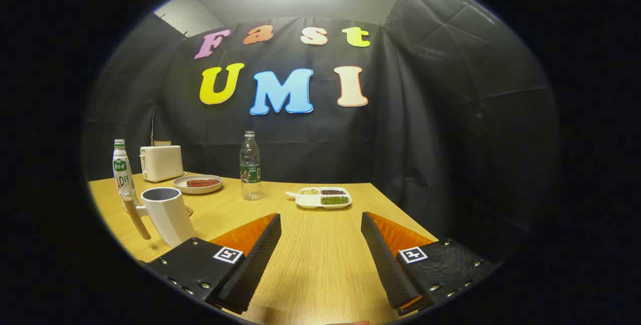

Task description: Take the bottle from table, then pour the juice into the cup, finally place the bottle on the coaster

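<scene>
My gripper (320, 219) is open above the wooden table (320, 265), with nothing between its fingers. Beyond the left finger (250, 260) stands a white cup (168, 215) with a wooden handle. A thin brown coaster (189, 210) peeks out just behind the cup. A white drink bottle (120, 170) with a green cap stands upright behind the cup at the table's left edge. Further ahead, a little left of the gap between the fingers, stands a clear plastic bottle (250, 166) with a green label, also upright.
At the back left of the table a white toaster (161, 162) stands, with a plate of sausages (198, 184) in front of it. A white divided dish of beans (323, 197) lies straight ahead beyond the fingers. The table's right edge runs close past the right finger.
</scene>
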Tool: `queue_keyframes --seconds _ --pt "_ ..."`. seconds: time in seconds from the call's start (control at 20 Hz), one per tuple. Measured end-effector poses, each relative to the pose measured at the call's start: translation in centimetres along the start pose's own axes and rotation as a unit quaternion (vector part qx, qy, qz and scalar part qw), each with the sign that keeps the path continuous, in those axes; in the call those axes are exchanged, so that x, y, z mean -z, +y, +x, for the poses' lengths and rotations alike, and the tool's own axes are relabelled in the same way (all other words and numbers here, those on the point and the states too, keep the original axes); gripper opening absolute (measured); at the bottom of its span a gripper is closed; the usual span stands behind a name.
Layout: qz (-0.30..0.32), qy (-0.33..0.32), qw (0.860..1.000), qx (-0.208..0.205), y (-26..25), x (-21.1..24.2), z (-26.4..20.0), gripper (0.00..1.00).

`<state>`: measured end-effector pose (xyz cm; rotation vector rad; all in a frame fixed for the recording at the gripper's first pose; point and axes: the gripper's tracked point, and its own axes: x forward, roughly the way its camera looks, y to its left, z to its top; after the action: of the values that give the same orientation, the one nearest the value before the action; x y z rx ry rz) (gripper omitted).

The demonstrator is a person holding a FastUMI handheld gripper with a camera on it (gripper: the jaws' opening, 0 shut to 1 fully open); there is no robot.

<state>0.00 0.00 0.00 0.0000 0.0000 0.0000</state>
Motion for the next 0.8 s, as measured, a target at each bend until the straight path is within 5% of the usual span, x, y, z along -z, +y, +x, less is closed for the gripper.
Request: queue_keyframes --seconds 0.2,0.4,0.65,0.8 --pt "0.004 -0.033 0.999 0.010 0.0 -1.3 -0.8 0.97" --pt "0.004 -0.022 0.997 0.069 0.8 -5.1 -2.4 0.97" --pt "-0.006 -0.026 0.996 0.086 8.4 -11.3 -3.8 0.97" --pt "0.017 -0.047 0.997 0.057 15.3 -14.1 -4.0 0.97"
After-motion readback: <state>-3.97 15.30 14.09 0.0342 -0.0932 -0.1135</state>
